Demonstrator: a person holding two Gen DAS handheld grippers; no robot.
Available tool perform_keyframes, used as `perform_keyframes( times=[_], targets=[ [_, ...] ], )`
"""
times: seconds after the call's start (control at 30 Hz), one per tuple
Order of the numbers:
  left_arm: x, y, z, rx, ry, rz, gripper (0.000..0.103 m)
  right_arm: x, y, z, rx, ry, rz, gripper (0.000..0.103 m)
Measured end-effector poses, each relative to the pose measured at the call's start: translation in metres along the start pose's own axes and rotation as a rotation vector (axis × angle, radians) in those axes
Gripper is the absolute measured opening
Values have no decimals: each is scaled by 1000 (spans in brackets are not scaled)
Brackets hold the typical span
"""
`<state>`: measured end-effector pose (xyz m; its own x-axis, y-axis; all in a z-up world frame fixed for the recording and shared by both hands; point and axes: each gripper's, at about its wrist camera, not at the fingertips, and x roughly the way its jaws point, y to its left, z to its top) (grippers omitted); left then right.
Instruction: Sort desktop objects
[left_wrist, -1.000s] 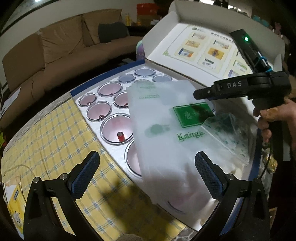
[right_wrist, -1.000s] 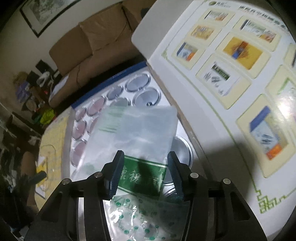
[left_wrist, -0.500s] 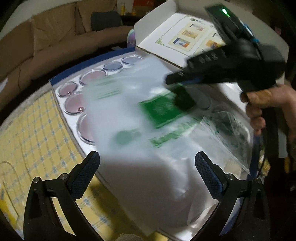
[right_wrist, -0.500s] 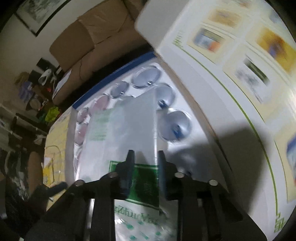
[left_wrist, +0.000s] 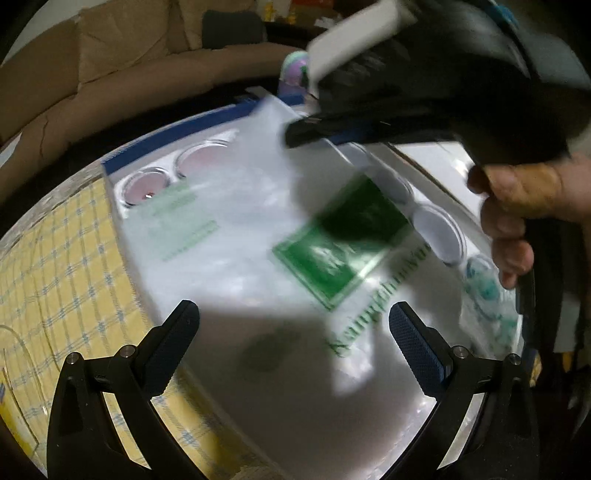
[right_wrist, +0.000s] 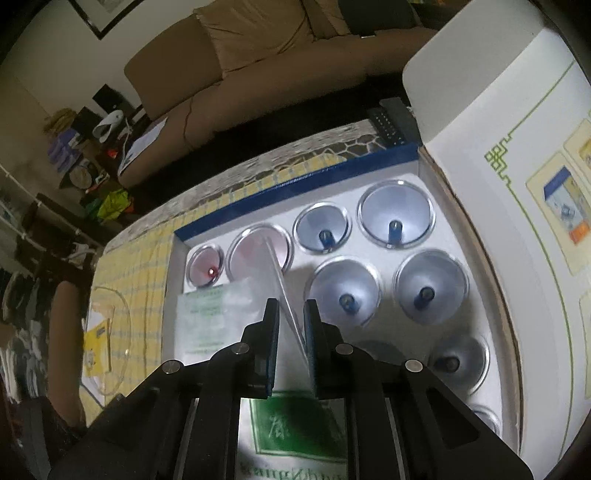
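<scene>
1. Two things had changed within a second: the right gripper (right_wrist: 290, 325) had closed from open onto the plastic bag (left_wrist: 236, 236), and it had lifted the bag's edge off the tray (right_wrist: 373, 177) of cups (right_wrist: 395, 225).
2. That meant the pick was done, I judged; the bag hung over the tray's left part.
3. The left gripper (left_wrist: 291, 332) stayed spread wide and empty below the bag.
4. Motion blur smeared the green label (left_wrist: 343, 240) — the bag hid several cups, and its contents could not be told.

The room is dimly lit. The plastic bag (left_wrist: 258, 229) is smeared by motion blur, shadows are cast across it, and fisheye edges are bowed and darkened.
</scene>
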<state>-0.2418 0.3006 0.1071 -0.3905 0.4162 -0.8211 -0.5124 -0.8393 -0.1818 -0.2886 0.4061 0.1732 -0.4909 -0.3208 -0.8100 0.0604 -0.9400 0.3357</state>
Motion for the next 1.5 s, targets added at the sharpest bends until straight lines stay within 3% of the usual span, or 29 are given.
perform_keyframes(
  times=[0.1, 0.17, 0.3, 0.47, 0.57, 0.8, 1.07, 1.27, 1.5],
  targets=[
    [-20, 11, -7, -16, -40, -18, 103, -17, -3, -2, -34, -53, -106, 17],
    [-34, 16, -17, -7, -56, 8, 103, -30, 1, -6, -77, -77, -157, 28],
    [-58, 26, -39, -9, -67, 16, 103, -56, 13, -29, -145, -101, -146, 37],
    [-107, 52, -72, -43, -122, 86, 103, -78, 43, -63, -205, -115, -135, 70],
    [-132, 80, -98, -82, -123, 129, 103, -83, 69, -82, -237, -117, -118, 79],
    [-197, 177, -177, -198, -104, 264, 103, -74, 148, -123, -288, -92, -28, 84],
    [-243, 307, -257, -390, -84, 418, 103, -15, 255, -153, -329, -29, 76, 84],
    [-237, 368, -291, -531, -63, 420, 103, 54, 321, -171, -335, 29, 108, 84],
    [-207, 388, -291, -601, -9, 390, 99, 131, 350, -180, -319, 71, 48, 84]
  ],
)
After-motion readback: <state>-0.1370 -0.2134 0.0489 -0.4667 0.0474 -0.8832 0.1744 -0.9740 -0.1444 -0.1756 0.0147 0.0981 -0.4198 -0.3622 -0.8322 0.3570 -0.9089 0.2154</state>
